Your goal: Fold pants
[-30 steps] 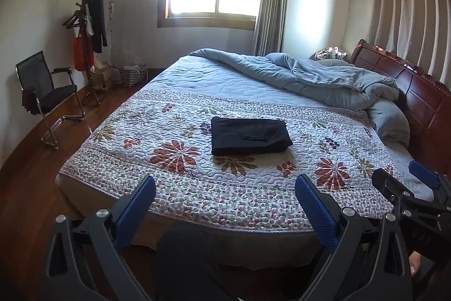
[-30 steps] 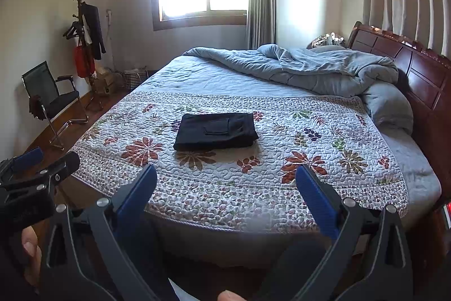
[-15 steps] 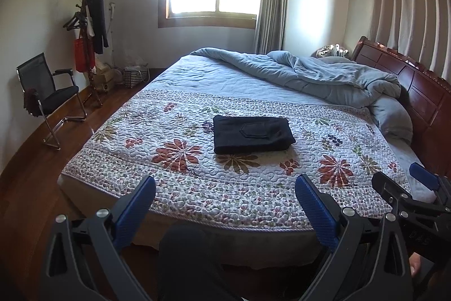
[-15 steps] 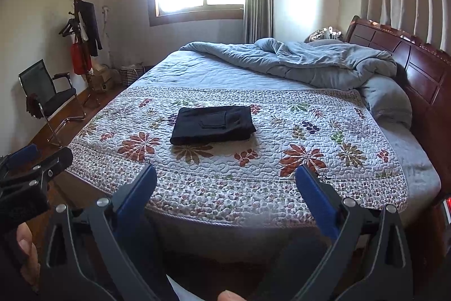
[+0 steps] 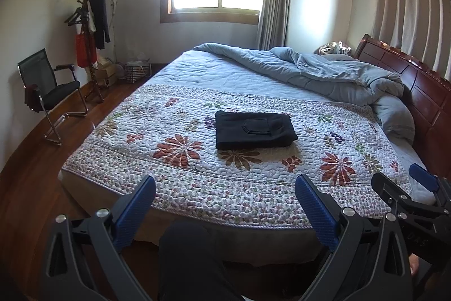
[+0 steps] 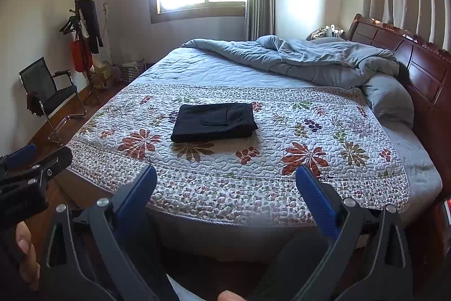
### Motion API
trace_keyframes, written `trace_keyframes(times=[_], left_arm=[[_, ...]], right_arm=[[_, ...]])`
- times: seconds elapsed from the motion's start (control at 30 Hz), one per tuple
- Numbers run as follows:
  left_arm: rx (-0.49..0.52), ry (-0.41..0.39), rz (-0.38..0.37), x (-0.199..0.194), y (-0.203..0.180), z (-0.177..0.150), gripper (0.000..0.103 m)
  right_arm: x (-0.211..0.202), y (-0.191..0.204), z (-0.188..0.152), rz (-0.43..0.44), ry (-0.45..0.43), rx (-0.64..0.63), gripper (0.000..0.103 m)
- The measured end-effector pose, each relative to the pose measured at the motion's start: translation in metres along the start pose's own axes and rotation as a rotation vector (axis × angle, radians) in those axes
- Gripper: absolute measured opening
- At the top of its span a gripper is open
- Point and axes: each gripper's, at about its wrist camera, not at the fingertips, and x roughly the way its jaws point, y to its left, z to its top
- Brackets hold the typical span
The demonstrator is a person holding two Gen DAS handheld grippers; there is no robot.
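Note:
Black pants lie folded into a flat rectangle on the floral quilt, a back pocket facing up. Both grippers hang off the near side of the bed, well short of the pants. In its own view my left gripper is open, blue pads spread wide with nothing between them. The right gripper is open and empty in the same way. It also shows at the right edge of the left wrist view. The left one shows at the left edge of the right wrist view.
A rumpled blue duvet and pillow are piled by the dark wooden headboard on the right. A black chair and coat rack stand by the left wall on the wood floor. A dark-clothed knee is below the grippers.
Both views have drawn slightly back and shifted; the pants sit a little lower and more central in view. The pants stay still and both grippers stay open.

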Motion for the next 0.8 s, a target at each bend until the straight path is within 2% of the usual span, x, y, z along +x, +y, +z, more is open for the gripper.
trace_keyframes(times=[0.8], left_arm=[[-0.012, 0.01, 0.0, 0.0015, 0.0009, -0.001, 0.099]], right_arm=[[0.0033, -0.0026, -0.0014, -0.001, 0.009, -0.003, 0.098]])
